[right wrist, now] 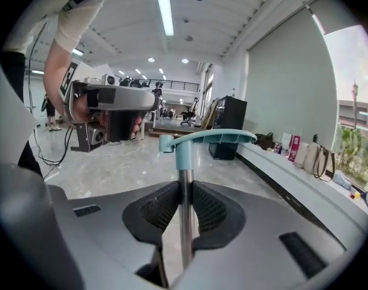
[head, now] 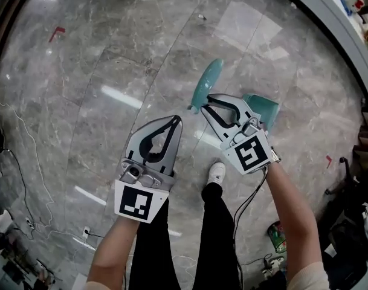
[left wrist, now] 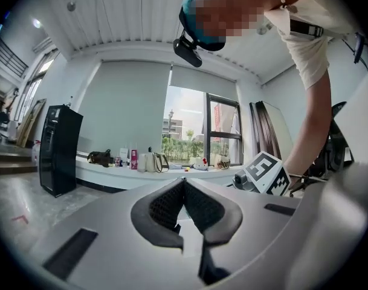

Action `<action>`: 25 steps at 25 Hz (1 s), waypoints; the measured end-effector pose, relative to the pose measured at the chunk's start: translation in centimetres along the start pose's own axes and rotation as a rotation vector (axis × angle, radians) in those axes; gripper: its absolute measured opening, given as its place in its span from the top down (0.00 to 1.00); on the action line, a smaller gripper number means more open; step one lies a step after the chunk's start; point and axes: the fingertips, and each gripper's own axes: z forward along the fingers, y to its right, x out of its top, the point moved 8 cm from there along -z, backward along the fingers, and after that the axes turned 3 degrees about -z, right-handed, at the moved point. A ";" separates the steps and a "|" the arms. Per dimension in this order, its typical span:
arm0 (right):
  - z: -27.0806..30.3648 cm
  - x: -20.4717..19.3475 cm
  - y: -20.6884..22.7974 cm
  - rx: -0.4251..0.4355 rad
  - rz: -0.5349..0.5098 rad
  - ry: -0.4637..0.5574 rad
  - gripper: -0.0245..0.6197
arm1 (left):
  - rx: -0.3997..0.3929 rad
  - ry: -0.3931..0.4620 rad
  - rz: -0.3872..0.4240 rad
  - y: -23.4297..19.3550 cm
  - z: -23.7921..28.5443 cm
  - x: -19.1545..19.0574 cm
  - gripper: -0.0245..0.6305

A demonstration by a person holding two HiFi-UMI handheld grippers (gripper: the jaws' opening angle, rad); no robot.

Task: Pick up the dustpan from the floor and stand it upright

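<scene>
Spreading under everything is the grey marble floor, and over it hangs the teal dustpan – the long-handled kind – out in front of the person. The right claw is clamped on its metal pole a little below the teal handle. The left claw is pressed together on nothing (a spare, for now). Whether the dustpan's base touches the floor I cannot tell. To do this well, I would bring the pole plumb and lower it until the base sits flat. If it wobbles, steady the handle with the left claw – and let go only once it balances.
</scene>
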 end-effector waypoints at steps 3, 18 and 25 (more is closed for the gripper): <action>-4.1 -0.9 1.3 -0.042 0.039 0.055 0.82 | 0.000 0.016 0.018 3.5 2.5 1.3 0.95; -21.3 -7.3 8.2 -0.319 0.210 0.136 0.82 | -0.057 0.023 0.008 21.3 12.3 6.1 0.95; -22.0 -7.7 8.6 -0.328 0.234 0.167 0.82 | -0.120 -0.052 0.052 23.5 13.2 5.2 0.95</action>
